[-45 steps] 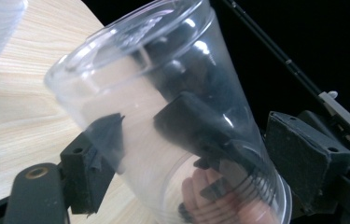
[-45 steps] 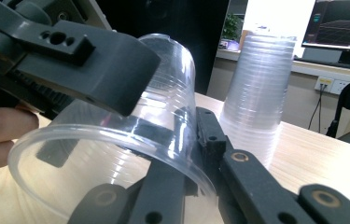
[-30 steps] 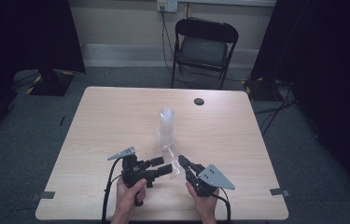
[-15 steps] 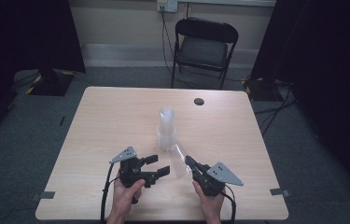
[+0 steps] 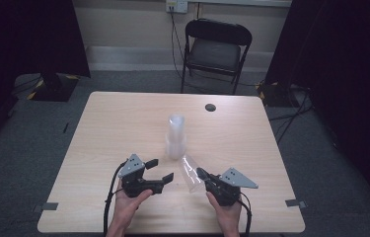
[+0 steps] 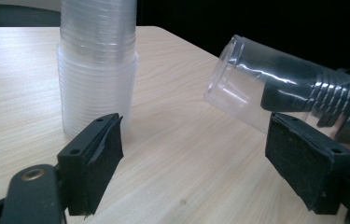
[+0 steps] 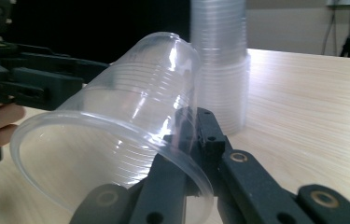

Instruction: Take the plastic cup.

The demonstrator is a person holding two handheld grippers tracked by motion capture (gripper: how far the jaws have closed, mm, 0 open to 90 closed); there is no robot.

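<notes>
A tall stack of clear plastic cups (image 5: 175, 136) stands upright mid-table, and shows in the left gripper view (image 6: 97, 65) and the right gripper view (image 7: 221, 60). My right gripper (image 5: 201, 173) is shut on the wall of a single clear cup (image 5: 190, 173), one jaw inside and one outside (image 7: 189, 135). The cup (image 7: 116, 126) lies tilted, its base toward the stack (image 6: 252, 88). My left gripper (image 5: 160, 169) is open to the cup's left. Its jaws have just been closing with nothing between them (image 6: 196, 158).
The wooden table (image 5: 123, 123) has a dark round grommet (image 5: 210, 107) near its far edge. A black folding chair (image 5: 215, 49) stands beyond it. Both hands sit close to the near edge.
The right gripper has drawn the single cup away from the stack toward the near edge. The left gripper has drawn back to the left and near side.
</notes>
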